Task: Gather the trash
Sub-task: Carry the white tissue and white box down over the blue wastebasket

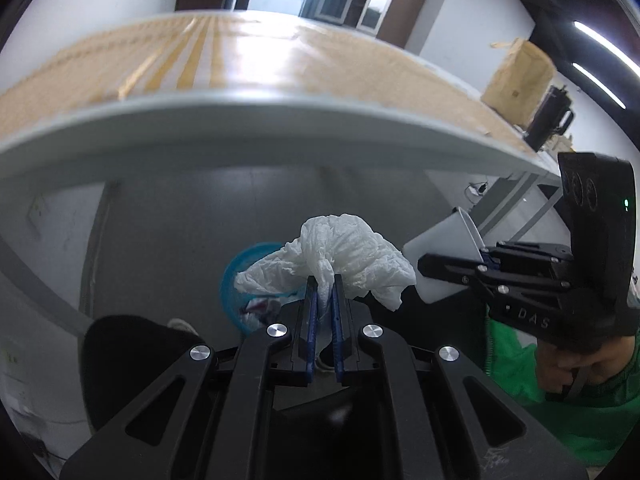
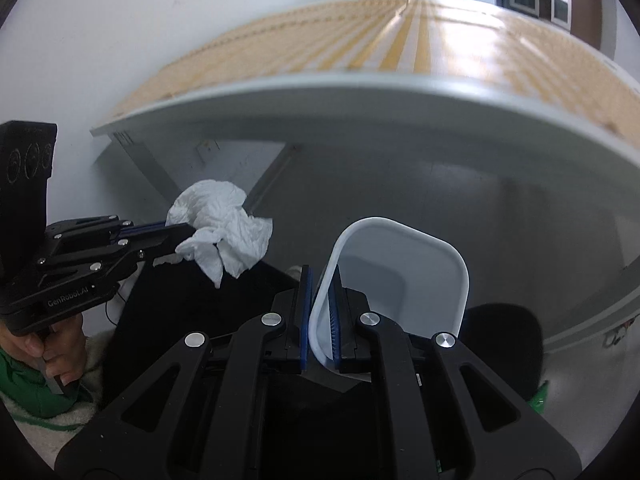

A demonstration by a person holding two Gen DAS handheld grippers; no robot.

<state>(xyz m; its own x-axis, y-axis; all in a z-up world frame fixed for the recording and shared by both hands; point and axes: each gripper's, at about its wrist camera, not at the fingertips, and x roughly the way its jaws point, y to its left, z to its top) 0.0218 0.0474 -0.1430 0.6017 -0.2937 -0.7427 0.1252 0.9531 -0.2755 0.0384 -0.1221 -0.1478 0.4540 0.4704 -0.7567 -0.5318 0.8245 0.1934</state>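
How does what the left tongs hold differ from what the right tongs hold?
The crumpled tissue is soft and wrinkled; the white plastic tray is rigid and smooth. The tissue is pinched at a fold, the tray by its rim. Both are white, held below the table edge.

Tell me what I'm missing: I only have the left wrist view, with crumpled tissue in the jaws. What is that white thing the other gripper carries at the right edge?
Observer: The right wrist view shows it whole: a white plastic tray with rounded corners, its rim clamped between the right gripper pads.
Operator: Anything inside it?
Observer: What shows of its inside looks bare.
Operator: Is my tissue gripped well?
Observer: From the right side, the crumpled tissue bunches at the tip of the left gripper, most of it hanging free past the fingers.
Operator: Does the right view show the blue bin?
Observer: No; the blue bin appears only in your view, beneath the tissue.
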